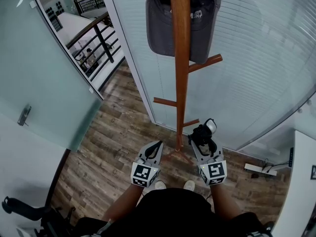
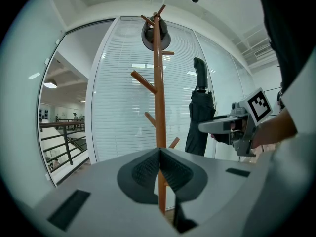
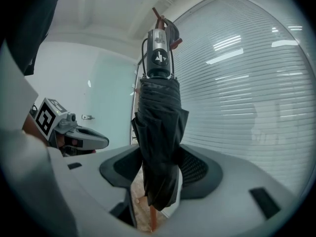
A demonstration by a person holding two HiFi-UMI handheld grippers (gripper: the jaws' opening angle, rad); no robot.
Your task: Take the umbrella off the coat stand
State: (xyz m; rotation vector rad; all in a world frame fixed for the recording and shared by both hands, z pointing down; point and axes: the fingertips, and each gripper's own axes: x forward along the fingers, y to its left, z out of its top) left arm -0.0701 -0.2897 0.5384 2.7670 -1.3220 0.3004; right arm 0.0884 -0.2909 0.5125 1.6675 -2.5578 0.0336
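Note:
A tall wooden coat stand point(image 1: 180, 58) rises in front of me, with a grey cap point(image 1: 197, 19) on its top. My right gripper point(image 1: 201, 137) is shut on a folded black umbrella point(image 1: 203, 133), which it holds upright just right of the pole. In the right gripper view the umbrella point(image 3: 158, 132) fills the gap between the jaws, with its silver handle point(image 3: 159, 53) on top. The left gripper view shows the umbrella point(image 2: 200, 117) hanging apart from the pole point(image 2: 158, 93). My left gripper point(image 1: 157, 146) is shut on nothing, low and left of the pole.
A curved glass wall with white blinds point(image 1: 256, 58) stands behind the stand. A frosted glass door with a handle point(image 1: 23, 115) is at the left, a railing point(image 1: 98, 33) beyond it. A power strip point(image 1: 260, 169) lies on the wood floor beside a white desk point(image 1: 301, 181).

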